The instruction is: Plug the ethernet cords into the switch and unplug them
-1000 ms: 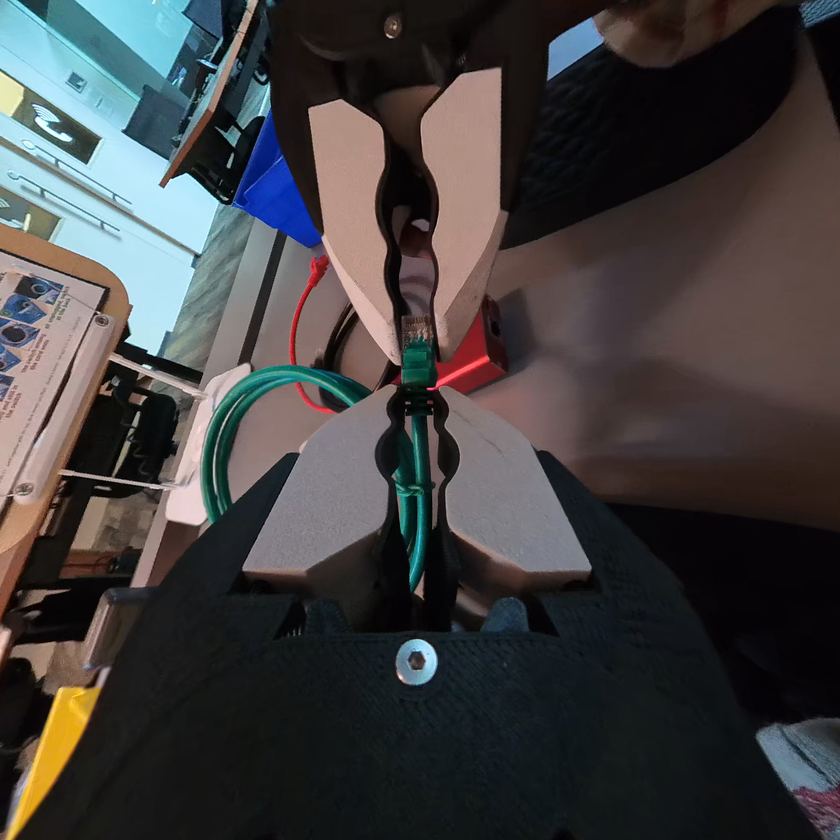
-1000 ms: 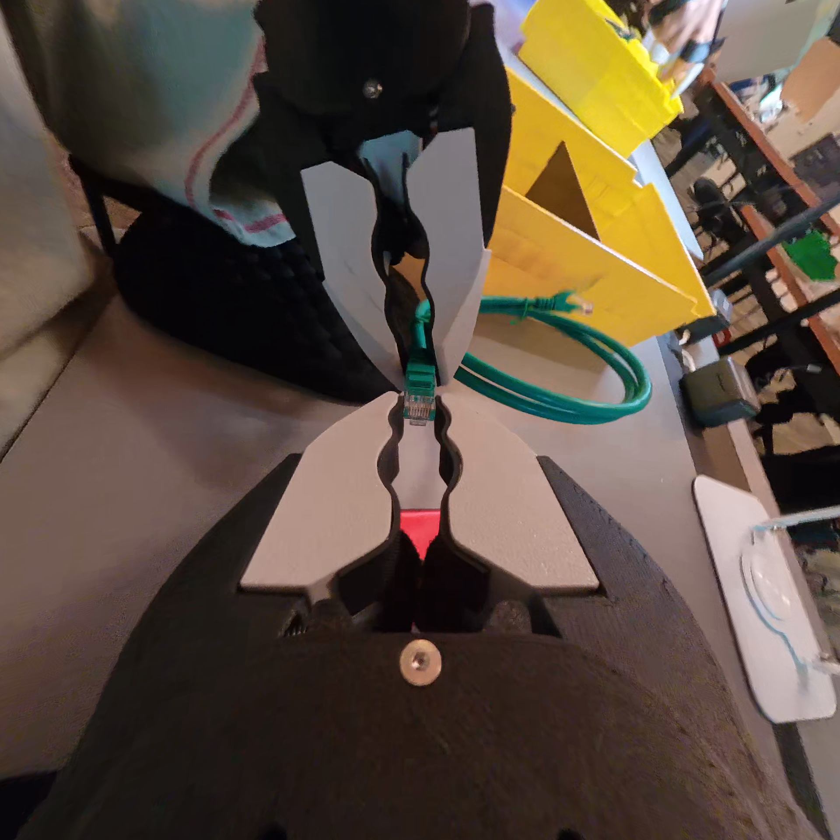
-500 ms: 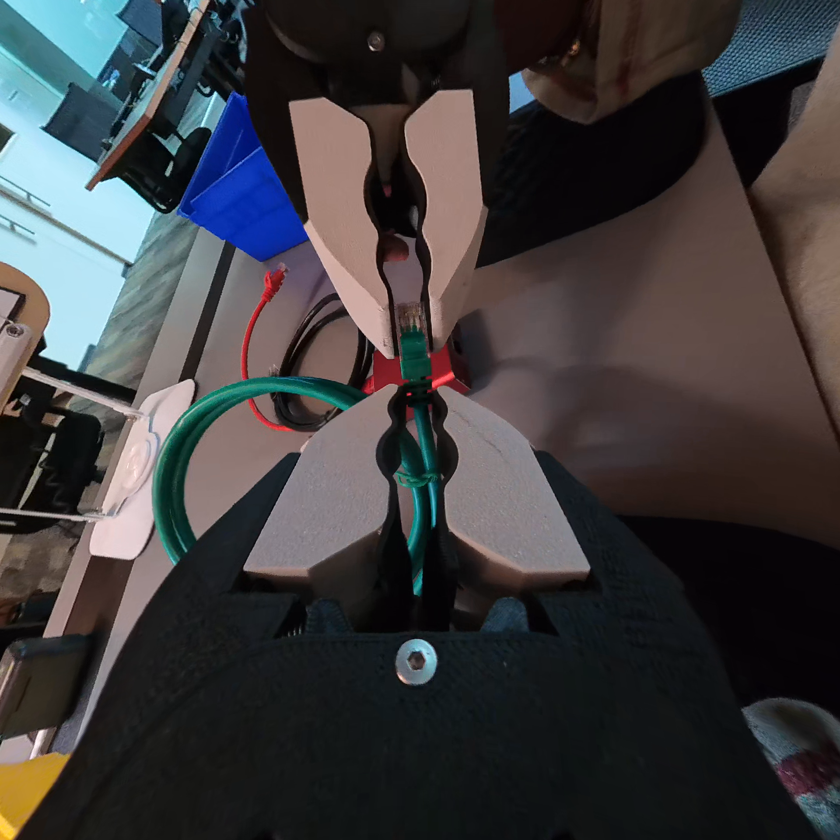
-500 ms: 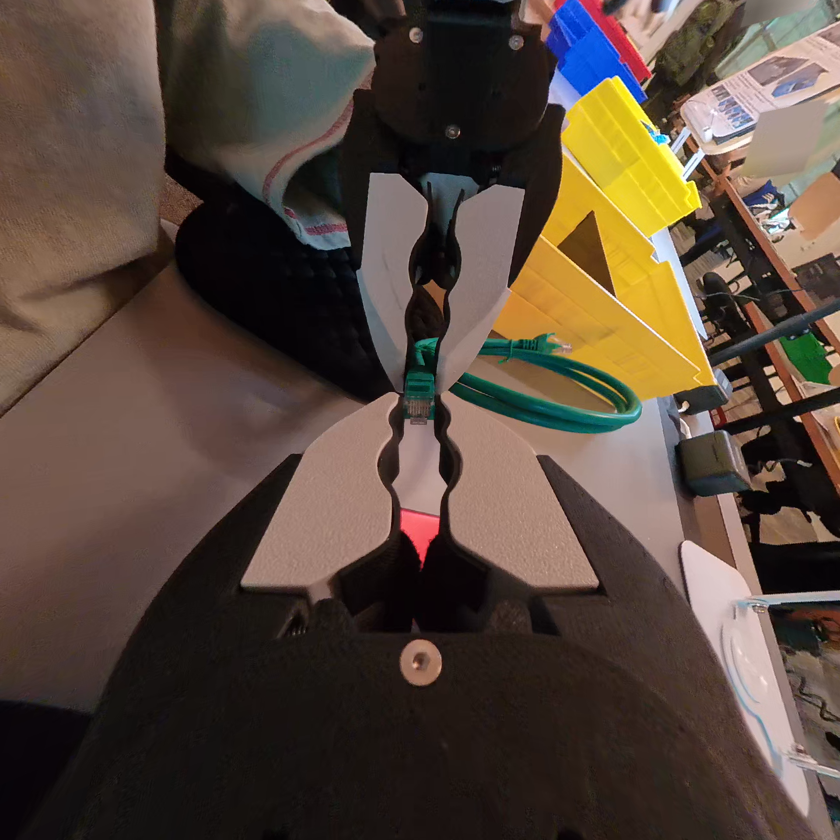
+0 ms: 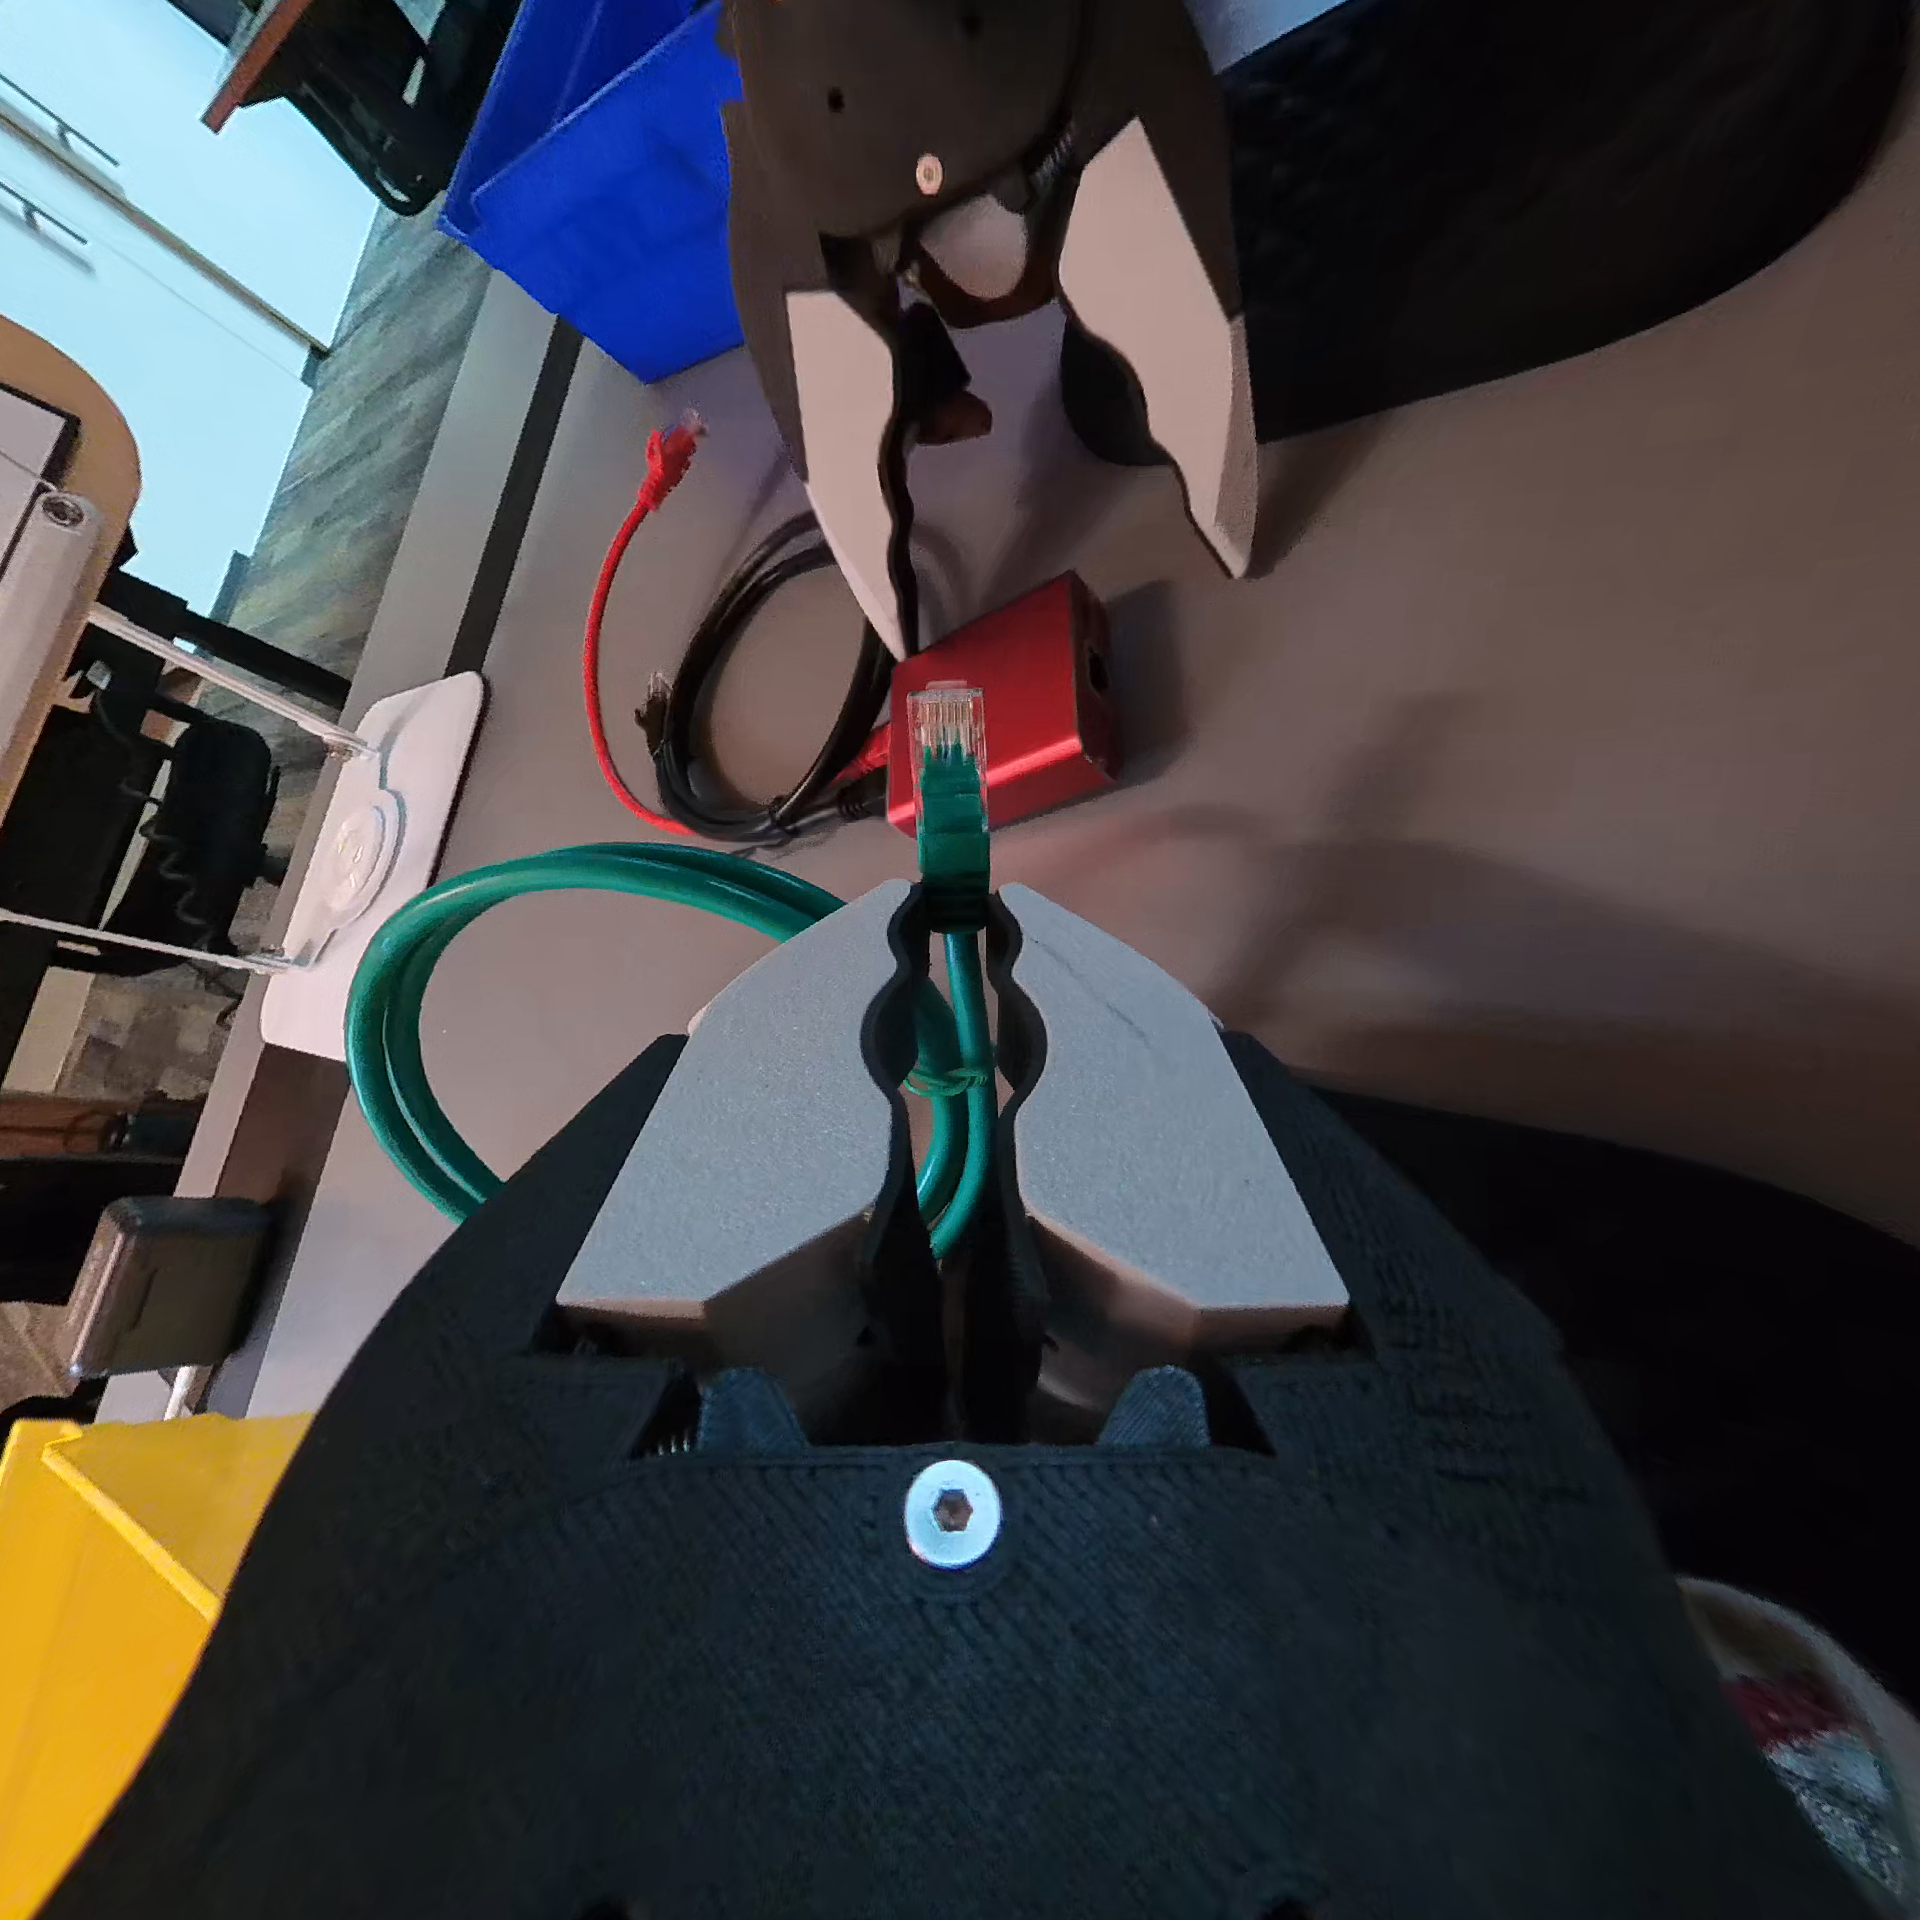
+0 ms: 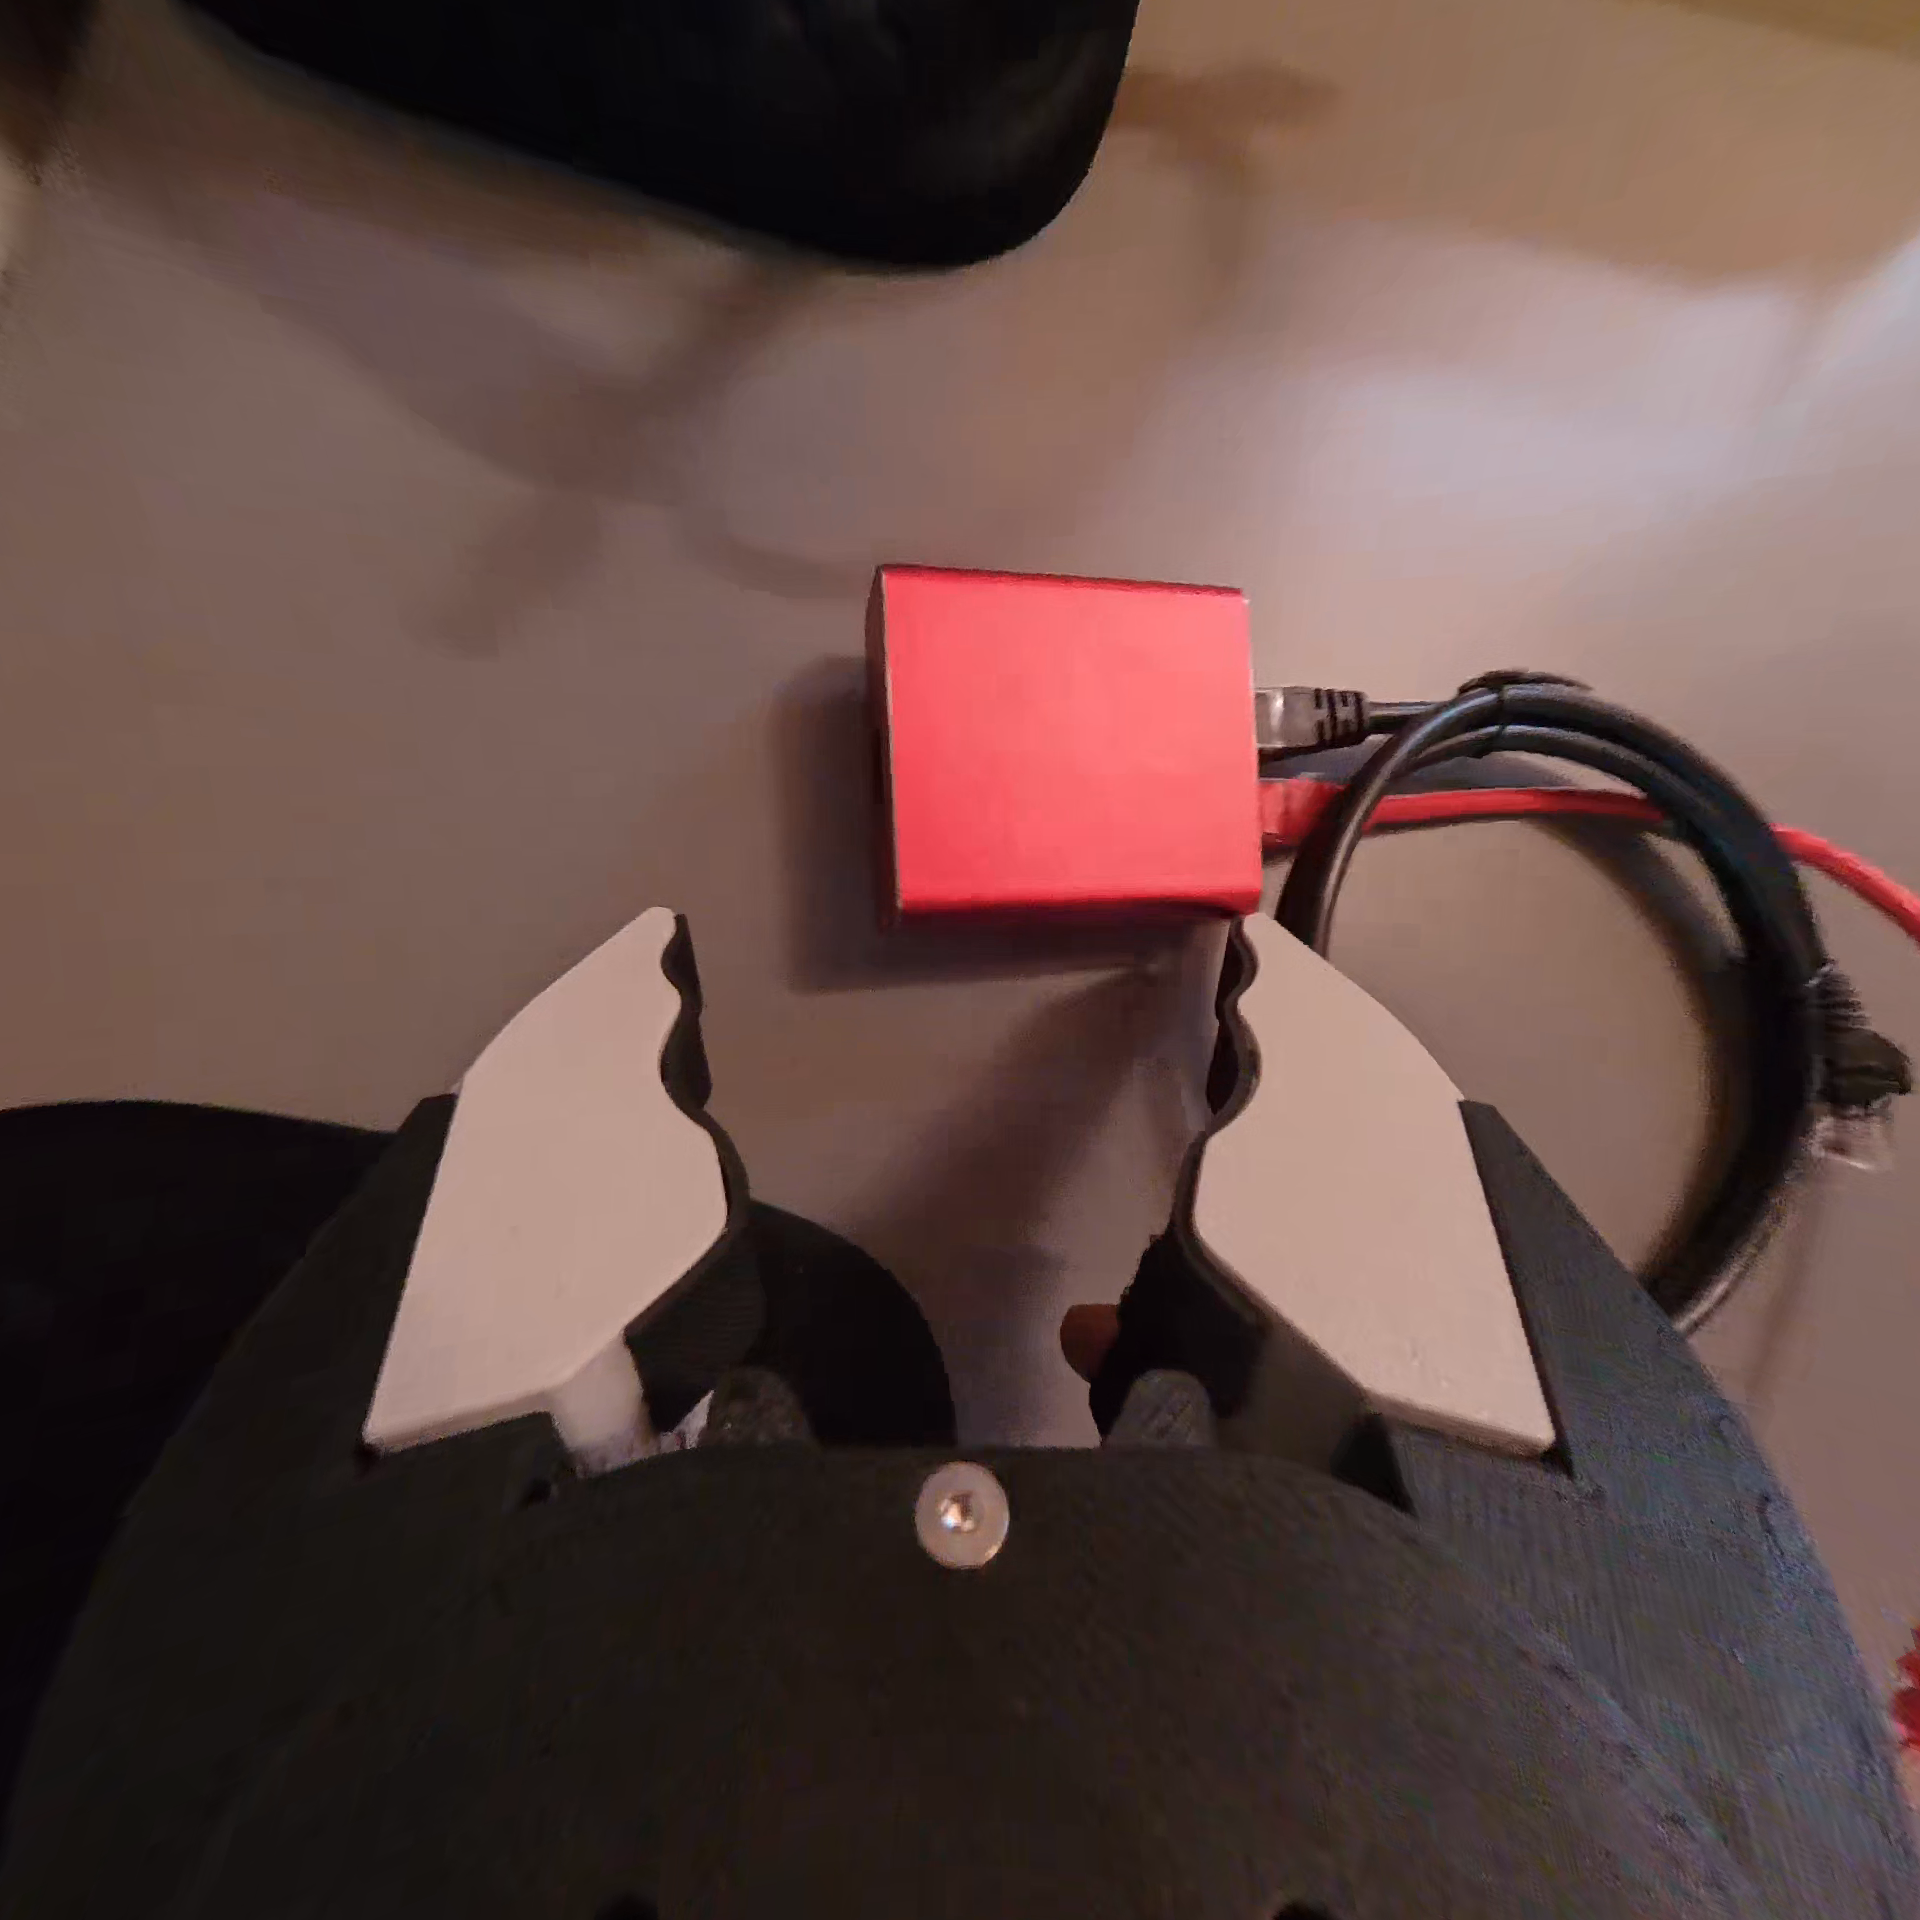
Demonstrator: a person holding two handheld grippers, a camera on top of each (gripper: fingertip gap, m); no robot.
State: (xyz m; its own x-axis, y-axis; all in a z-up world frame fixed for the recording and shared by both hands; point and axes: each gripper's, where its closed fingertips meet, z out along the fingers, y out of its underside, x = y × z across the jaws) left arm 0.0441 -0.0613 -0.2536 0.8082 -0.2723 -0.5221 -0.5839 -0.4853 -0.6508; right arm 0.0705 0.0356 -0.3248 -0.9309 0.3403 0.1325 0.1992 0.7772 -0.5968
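Grey tabletop (image 6: 416, 623) carries the red switch (image 6: 1060, 748), with a black cord (image 6: 1558, 748) and a red cord (image 6: 1558, 805) plugged into it. Left gripper (image 5: 956, 904) clamps the green cord (image 5: 951, 821), plug clear of the switch. Right gripper (image 6: 956, 935) gapes wide and empty just beside the switch

Our left gripper (image 5: 954, 902): black textured printed body, pale grey fingers (image 5: 790, 1101) with wavy black-lined inner edges, silver hex screw (image 5: 953, 1541) at centre. Our right gripper (image 6: 956, 935): same build, grey fingers (image 6: 561, 1195), silver screw (image 6: 961, 1543), small springs beside finger bases.
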